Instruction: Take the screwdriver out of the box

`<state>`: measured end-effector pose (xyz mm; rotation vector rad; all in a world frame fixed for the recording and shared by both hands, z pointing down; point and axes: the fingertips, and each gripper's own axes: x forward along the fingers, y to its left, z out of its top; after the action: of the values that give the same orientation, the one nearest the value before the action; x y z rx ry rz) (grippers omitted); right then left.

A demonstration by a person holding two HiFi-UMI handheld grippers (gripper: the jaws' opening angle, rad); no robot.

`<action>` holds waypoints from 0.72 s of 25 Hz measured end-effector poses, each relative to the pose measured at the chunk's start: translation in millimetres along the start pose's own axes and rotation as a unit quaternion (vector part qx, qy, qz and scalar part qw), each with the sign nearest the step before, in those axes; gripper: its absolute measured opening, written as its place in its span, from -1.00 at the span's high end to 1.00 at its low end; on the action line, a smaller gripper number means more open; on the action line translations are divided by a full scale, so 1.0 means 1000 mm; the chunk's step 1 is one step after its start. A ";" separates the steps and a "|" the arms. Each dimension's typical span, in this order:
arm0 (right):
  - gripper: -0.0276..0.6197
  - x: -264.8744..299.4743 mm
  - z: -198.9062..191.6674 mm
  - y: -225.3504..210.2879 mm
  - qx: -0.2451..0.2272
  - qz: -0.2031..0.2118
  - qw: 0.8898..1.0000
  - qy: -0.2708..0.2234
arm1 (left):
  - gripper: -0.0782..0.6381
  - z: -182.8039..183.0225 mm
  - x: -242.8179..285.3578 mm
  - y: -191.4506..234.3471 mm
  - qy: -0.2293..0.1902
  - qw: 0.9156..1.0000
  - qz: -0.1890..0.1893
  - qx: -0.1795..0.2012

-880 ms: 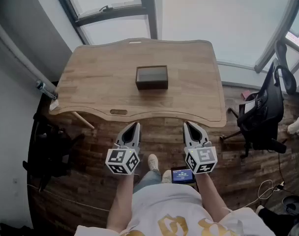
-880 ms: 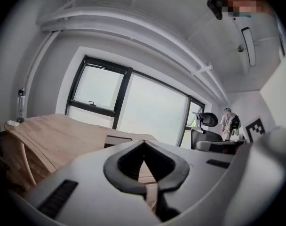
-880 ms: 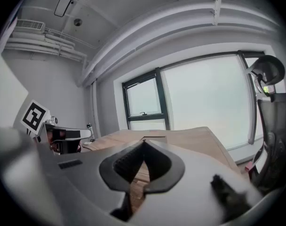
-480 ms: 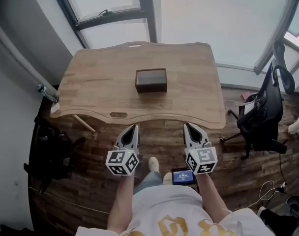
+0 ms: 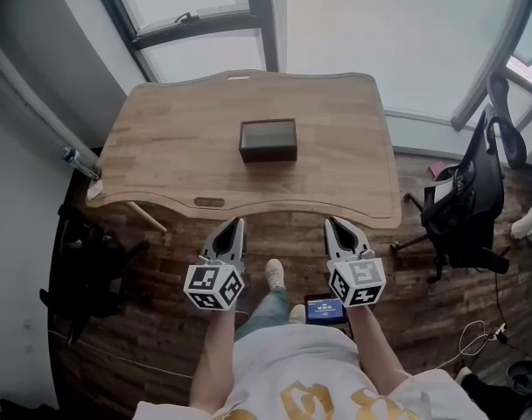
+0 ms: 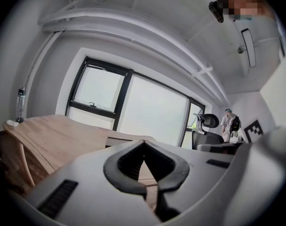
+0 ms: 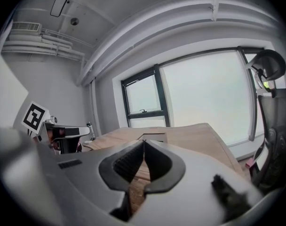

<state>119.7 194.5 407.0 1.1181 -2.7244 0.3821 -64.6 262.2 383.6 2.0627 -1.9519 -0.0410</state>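
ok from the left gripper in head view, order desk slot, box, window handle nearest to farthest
From the left gripper:
1. desk slot, front edge, just ahead
2. box, middle of the desk
3. window handle, beyond the far edge

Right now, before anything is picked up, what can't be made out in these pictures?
- The screwdriver: unseen in every view; the box interior is dark and small in the head view.
- Box in both gripper views: side-on, partly behind the shut left gripper and right gripper.

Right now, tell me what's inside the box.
Only a dim grey interior shows in the box; no screwdriver can be made out. Its near wall covers part of the bottom.
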 end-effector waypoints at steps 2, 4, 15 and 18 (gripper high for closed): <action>0.82 0.007 0.001 -0.001 -0.002 0.001 1.000 0.001 | 0.74 0.001 0.007 0.005 0.004 1.000 0.003 0.012; 0.82 0.018 0.003 -0.006 -0.003 0.000 1.000 0.001 | 0.74 0.001 0.018 0.010 0.007 1.000 0.005 0.020; 0.82 0.110 0.027 -0.045 -0.019 -0.011 1.000 0.015 | 0.74 0.020 0.118 0.055 0.021 0.998 0.001 0.055; 0.82 0.141 0.038 -0.053 -0.018 -0.014 1.000 0.017 | 0.74 0.030 0.145 0.072 0.026 0.998 -0.002 0.060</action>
<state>55.3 53.4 415.7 1.1299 -2.6719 0.3444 -130.0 112.1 398.9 2.1192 -1.9636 0.1328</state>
